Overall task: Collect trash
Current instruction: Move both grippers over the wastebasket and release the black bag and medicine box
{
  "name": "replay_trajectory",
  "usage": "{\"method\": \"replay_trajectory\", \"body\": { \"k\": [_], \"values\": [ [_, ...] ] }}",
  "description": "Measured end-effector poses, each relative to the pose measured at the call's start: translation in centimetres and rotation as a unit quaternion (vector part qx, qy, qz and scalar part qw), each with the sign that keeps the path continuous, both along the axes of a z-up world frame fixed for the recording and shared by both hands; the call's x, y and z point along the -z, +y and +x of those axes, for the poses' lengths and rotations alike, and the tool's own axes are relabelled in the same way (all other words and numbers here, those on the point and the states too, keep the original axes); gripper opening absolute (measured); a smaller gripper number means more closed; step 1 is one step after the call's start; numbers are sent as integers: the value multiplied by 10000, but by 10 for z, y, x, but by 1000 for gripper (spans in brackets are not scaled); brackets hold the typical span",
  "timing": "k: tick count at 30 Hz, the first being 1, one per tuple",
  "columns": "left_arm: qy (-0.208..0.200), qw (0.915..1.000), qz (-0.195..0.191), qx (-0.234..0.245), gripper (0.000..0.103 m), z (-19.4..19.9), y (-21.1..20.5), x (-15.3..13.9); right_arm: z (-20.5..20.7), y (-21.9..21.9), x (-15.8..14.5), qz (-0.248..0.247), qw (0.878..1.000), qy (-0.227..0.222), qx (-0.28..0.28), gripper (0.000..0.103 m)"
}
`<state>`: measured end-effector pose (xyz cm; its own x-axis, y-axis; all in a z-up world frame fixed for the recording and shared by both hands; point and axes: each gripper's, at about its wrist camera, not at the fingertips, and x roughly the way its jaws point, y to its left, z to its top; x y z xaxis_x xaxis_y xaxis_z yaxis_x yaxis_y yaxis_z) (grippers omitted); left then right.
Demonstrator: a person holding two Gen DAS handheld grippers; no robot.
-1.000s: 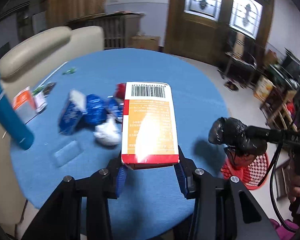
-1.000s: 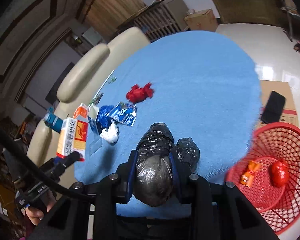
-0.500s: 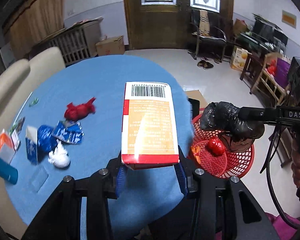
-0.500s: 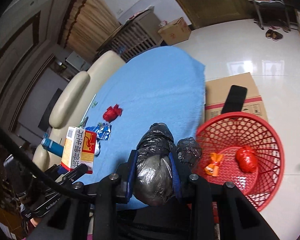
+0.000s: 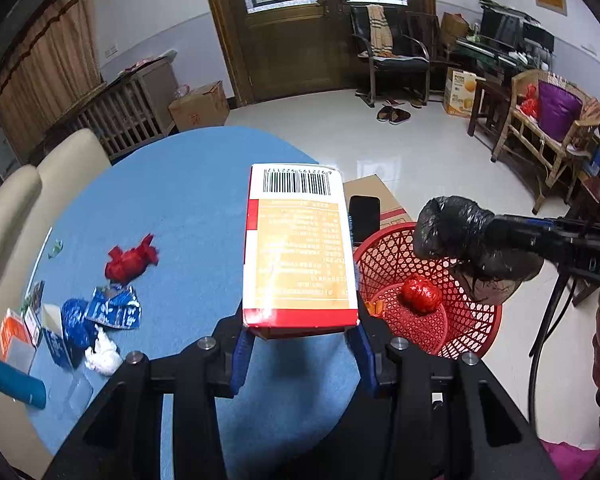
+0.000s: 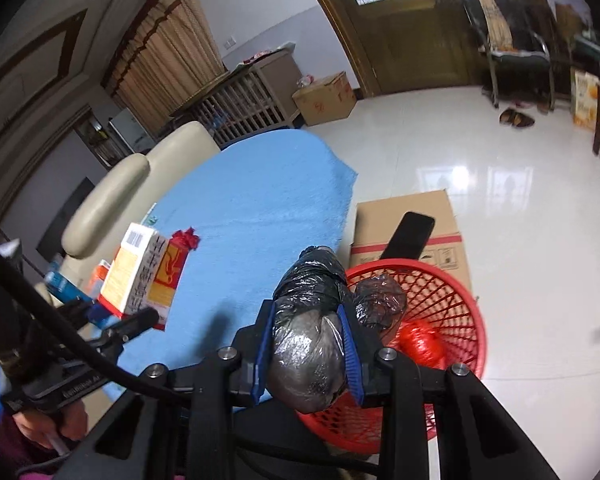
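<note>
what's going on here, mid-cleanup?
A person is clearing trash off the blue table with a handheld gripper in each hand. The left gripper is clamped on an orange-and-white carton; the right gripper is shut on a black plastic bag. Both loads are near the red basket on the floor, which already holds a red wad. Neither is dropped yet. More litter sits on the table: a red wrapper, blue packets, white tissue.

A basket [image 5: 428, 320] is standing on the floor just right of the table [image 5: 188, 200], a cardboard box [image 6: 404, 220] lying behind it. Wrappers [image 5: 112, 312] are lying on the table's left side.
</note>
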<state>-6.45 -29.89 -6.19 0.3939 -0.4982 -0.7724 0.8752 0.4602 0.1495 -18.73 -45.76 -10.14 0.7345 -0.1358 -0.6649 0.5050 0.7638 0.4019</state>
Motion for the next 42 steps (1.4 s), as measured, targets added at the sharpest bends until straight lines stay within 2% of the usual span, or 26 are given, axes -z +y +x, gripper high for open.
{"method": "replay_trajectory", "body": {
  "k": [11, 19, 31, 36, 42],
  "values": [
    [-416, 9986, 173, 267, 46, -24, -22, 3, -16, -5, 7, -66, 9999, 46, 100, 34],
    [-404, 9979, 326, 382, 46, -29, -34, 9, -23, -14, 17, 75, 9997, 66, 213, 33],
    [-445, 9934, 615, 861, 47, -52, -63, 25, -36, -33, 29, 302, 9984, 114, 471, 34],
    [-265, 9927, 641, 988, 47, -54, -71, 32, -39, -39, 37, 435, 9976, 153, 515, 35],
    [382, 9932, 489, 981, 47, -40, -75, 40, -39, -46, 51, 631, 9962, 173, 582, 35]
  ]
}}
